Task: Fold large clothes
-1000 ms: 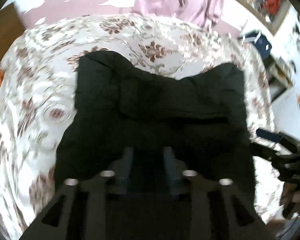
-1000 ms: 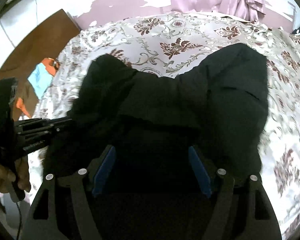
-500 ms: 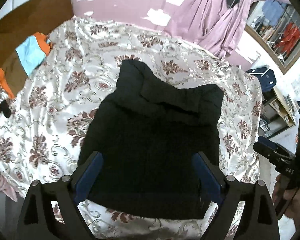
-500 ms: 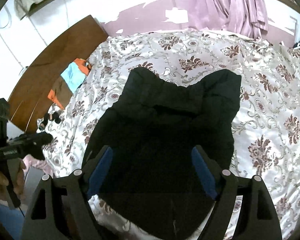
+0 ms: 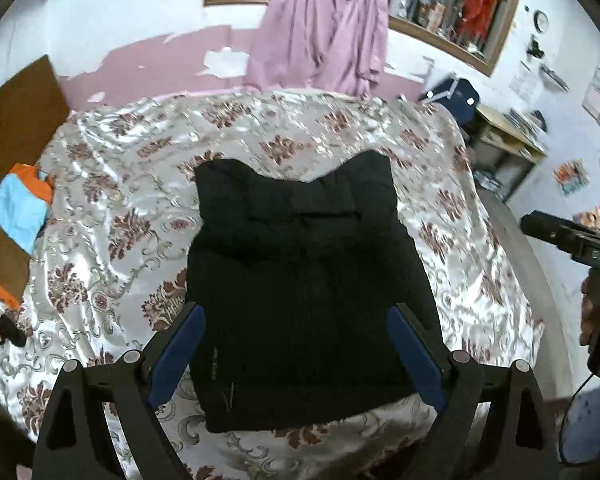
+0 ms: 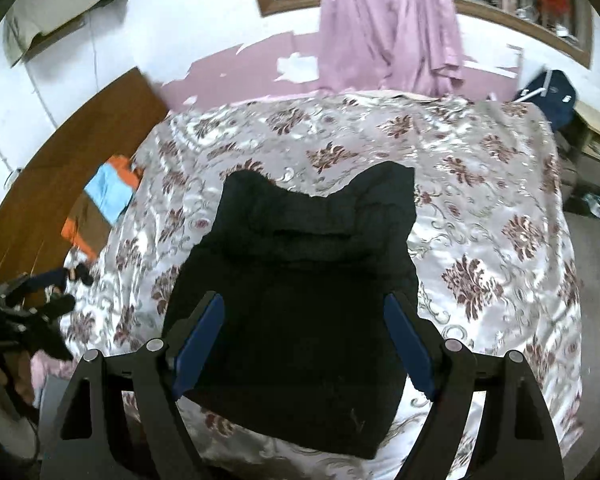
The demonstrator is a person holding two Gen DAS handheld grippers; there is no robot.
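Note:
A black garment (image 5: 300, 280) lies folded into a rough rectangle on the floral bedspread (image 5: 120, 200), its near edge close to the bed's front edge. My left gripper (image 5: 294, 312) hangs high above it, open, with nothing between its blue pads (image 5: 176, 356). In the right wrist view the same garment (image 6: 300, 280) lies below my right gripper (image 6: 302, 300), which is also open and empty. The right gripper's body (image 5: 560, 236) shows at the right of the left view, held by a hand (image 5: 596, 320). The left gripper (image 6: 40, 304) is a dark blur at the left edge.
An orange and blue cloth (image 5: 18, 208) lies by the brown headboard (image 5: 16, 120) on the left. Pink curtains (image 5: 320, 40) hang behind the bed. A dark blue bag (image 5: 456, 96) and a shelf (image 5: 508, 136) stand at the right. Bedspread (image 6: 480, 200) surrounds the garment.
Both grippers have risen and drawn back from just above the garment. The left jaws have spread much wider and the right jaws a little. The garment stays on the bed.

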